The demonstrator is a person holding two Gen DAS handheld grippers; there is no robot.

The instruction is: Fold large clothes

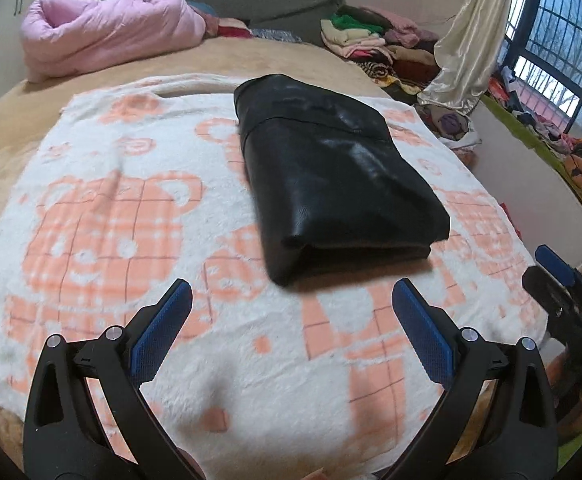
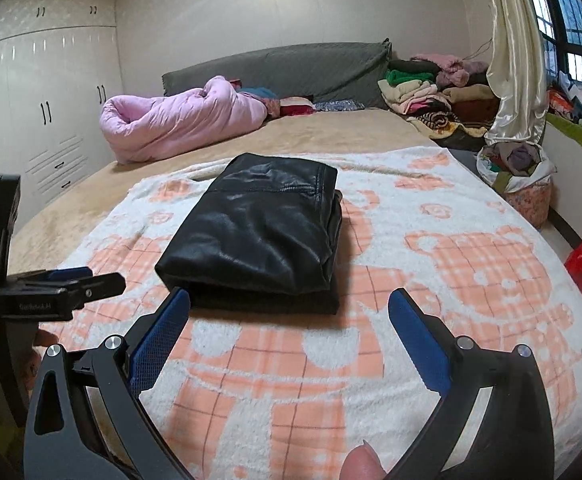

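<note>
Blue-padded fingers of our left gripper (image 1: 291, 312) stand widely parted over the blanket, holding nothing; our right gripper (image 2: 289, 320) is likewise spread wide and empty, its left pad just beside the near edge of the garment, contact uncertain. We find the black leather-like garment (image 2: 259, 236) folded into a compact rectangular stack, layered edges facing us, lying flat near the middle of the bear-print blanket (image 2: 471, 264). We judge the fold complete or nearly so: both tools sit clear of the bundle, which suggests release rather than an approach to grasp. The stiff, glossy material appears to hold its shape unaided, though the upper layer bulges slightly.

The blanket, white fleece with orange checked bears, covers the near part of a tan bed (image 2: 331, 132) and serves as the working surface. Farther off we note a rolled pink quilt (image 2: 179, 120), a grey headboard cushion (image 2: 291, 68), piled clothes (image 2: 431, 88) by a cream curtain (image 2: 511, 60), white wardrobes (image 2: 43, 100) and a barred window (image 1: 551, 32).
</note>
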